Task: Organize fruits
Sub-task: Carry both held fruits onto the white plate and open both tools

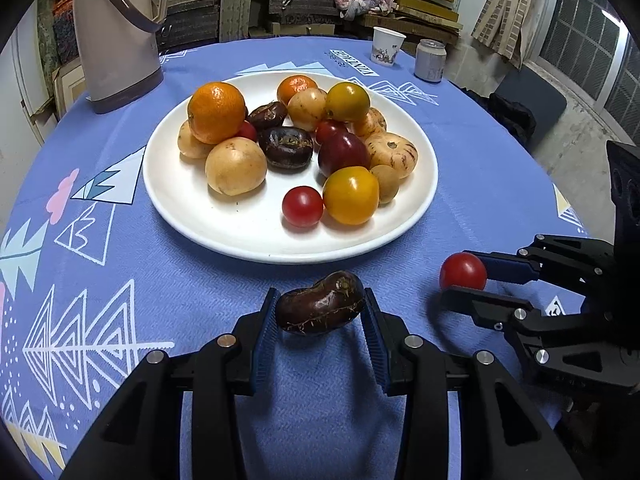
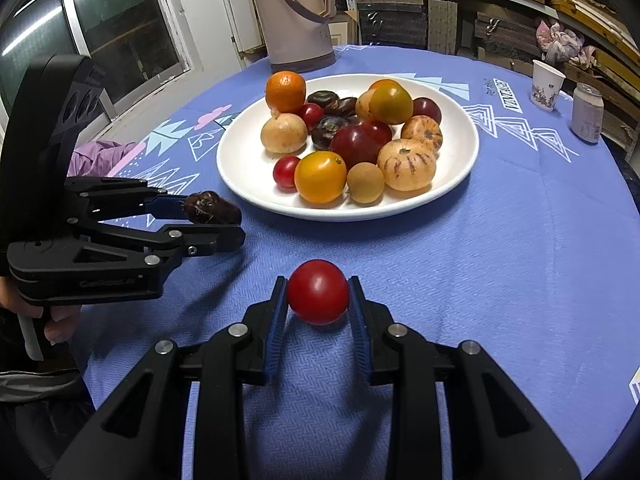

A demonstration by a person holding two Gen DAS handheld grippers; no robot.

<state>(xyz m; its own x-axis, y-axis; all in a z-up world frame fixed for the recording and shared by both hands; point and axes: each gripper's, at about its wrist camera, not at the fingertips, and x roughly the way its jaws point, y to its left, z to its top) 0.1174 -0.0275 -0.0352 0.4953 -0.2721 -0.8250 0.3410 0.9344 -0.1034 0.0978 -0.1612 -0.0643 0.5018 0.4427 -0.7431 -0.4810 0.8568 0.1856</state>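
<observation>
Pretty cluttered storage room: round tabletop (image 1: 480, 208) under a blue patterned cloth, shelves (image 1: 400, 4) behind it stacked with dark boards and flat boxes. There's a metal-framed window (image 2: 120, 28) off to one side, plus a bare concrete floor (image 1: 576, 148).

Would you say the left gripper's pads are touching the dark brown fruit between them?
Touching. In the left wrist view both blue pads of the left gripper press against the ends of the dark brown fruit, with no gap visible.
</observation>
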